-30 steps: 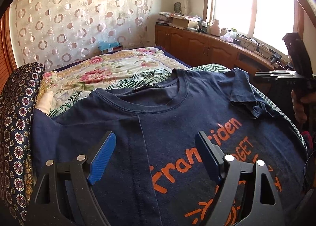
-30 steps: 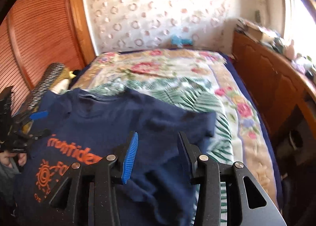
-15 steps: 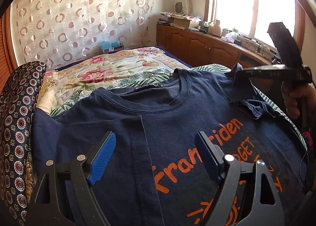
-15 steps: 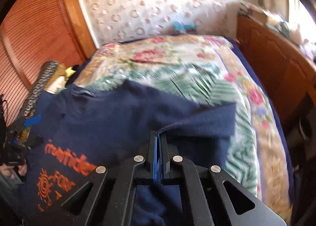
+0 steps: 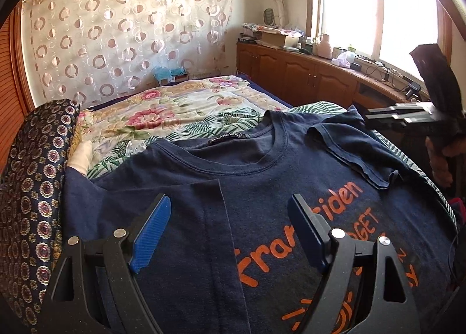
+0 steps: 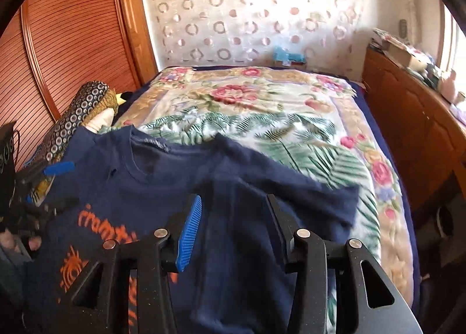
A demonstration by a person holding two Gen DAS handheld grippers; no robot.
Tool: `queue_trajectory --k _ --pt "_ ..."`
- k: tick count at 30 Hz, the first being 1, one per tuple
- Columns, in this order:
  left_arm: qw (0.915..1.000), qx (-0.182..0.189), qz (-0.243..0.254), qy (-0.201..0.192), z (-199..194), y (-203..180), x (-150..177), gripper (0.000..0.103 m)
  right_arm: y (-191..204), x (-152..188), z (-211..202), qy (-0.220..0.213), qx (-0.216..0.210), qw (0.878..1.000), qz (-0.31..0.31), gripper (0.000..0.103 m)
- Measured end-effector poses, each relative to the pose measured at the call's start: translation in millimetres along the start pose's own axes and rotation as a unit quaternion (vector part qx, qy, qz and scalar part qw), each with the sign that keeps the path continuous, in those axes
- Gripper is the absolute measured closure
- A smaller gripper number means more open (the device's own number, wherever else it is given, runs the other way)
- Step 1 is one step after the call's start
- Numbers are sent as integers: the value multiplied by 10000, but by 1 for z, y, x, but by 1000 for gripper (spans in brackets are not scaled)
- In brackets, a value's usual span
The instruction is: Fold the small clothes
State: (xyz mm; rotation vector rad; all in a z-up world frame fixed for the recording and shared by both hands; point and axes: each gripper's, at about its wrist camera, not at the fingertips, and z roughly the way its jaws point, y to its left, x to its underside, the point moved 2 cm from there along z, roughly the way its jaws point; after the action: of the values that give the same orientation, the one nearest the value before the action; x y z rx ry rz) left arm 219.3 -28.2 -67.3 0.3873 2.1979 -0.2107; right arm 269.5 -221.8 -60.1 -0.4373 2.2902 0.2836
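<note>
Folding the navy T-shirt (image 5: 291, 176) on the floral bedspread (image 6: 262, 106): I am keeping each sleeve flat and square before the body fold. My right gripper (image 6: 233, 226), jaws just reopened and holding nothing, is hovering with the released sleeve (image 6: 320, 202) at two o'clock. My left gripper (image 5: 230, 232) is spread wide, empty, the folded edge between its fingers, collar at twelve

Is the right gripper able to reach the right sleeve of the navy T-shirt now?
Probably yes: the right gripper, jaws just opened and empty, hovers above the navy T-shirt, with the right sleeve lying uncovered just ahead.
</note>
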Motion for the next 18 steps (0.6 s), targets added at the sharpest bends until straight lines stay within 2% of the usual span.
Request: queue_trajectory --k 8,14,15,16,17,18 --pt "9998 -202 -49 -49 -24 9 -7 20 18 44 -21 376 -317 9987 -125 57" --pt "9992 -321 -231 19 -40 15 4 20 28 55 -18 547 -335 9976 -255 57" --pt "9991 -349 -250 29 -42 17 7 20 27 57 -18 571 -280 9974 -328 61" --pt "9990 -371 -260 37 -43 18 8 20 29 60 -15 591 -227 9971 -418 69" --pt "9988 -397 -268 43 -43 19 10 20 31 60 -14 643 -154 9966 -501 86" --pt "9987 -418 -278 46 -44 19 11 20 33 61 -14 681 -113 9962 -536 88"
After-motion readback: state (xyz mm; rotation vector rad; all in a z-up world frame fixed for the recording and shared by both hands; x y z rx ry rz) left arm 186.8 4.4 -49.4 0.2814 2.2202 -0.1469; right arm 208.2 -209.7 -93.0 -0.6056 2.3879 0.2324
